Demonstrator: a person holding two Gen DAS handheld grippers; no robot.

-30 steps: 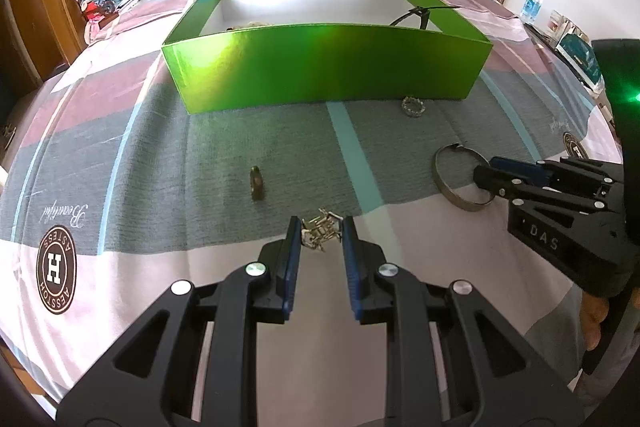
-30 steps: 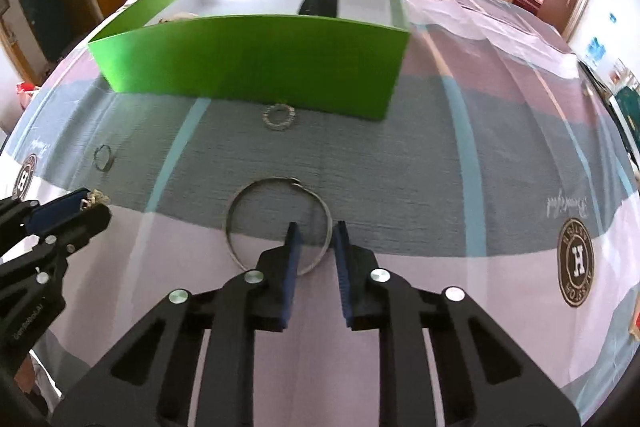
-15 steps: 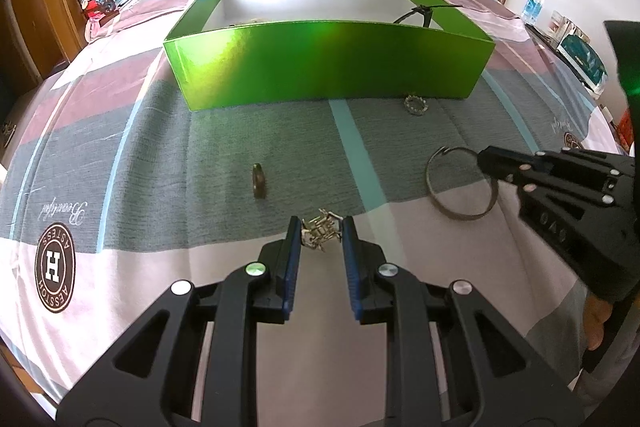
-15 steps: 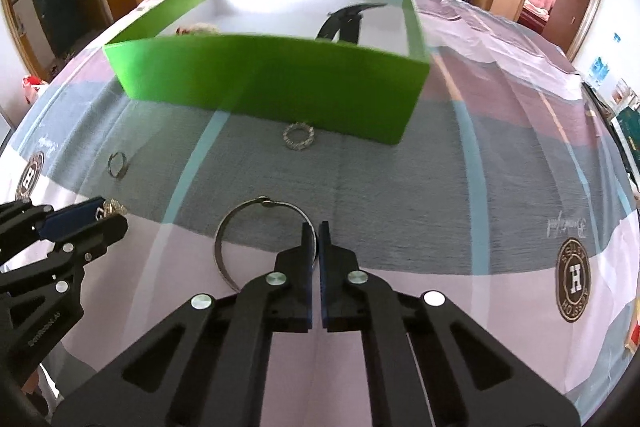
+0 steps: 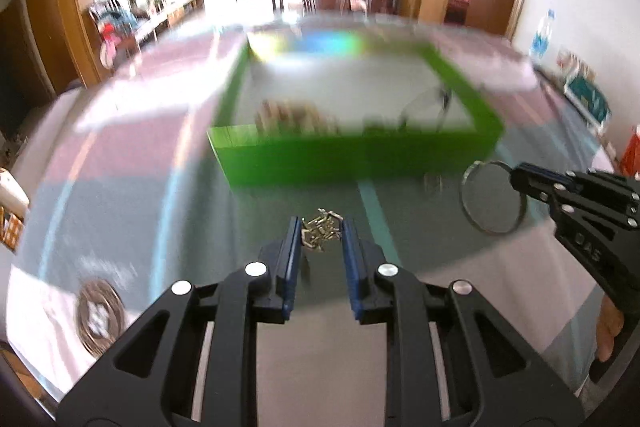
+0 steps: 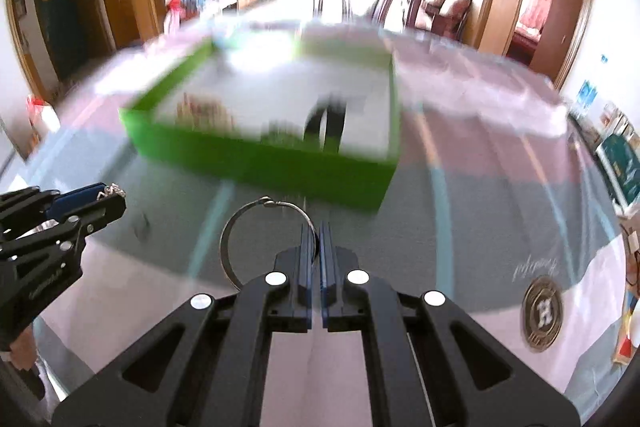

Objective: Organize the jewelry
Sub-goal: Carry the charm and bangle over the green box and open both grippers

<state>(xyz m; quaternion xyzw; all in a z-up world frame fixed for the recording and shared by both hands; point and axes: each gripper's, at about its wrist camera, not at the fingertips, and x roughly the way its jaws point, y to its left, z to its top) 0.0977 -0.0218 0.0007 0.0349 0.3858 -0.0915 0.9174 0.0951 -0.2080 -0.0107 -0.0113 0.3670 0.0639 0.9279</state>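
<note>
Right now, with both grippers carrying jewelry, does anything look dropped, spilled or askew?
Nothing stands out. The left gripper holds a small gold cluster, the right gripper clamps the silver bangle, and the green box sits upright. Motion blur hides its contents.

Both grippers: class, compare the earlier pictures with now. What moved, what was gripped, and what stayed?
The right gripper closed on the silver bangle and lifted it off the cloth. The left gripper rose too, carrying its gold chain cluster. The green box stayed on the table.
</note>
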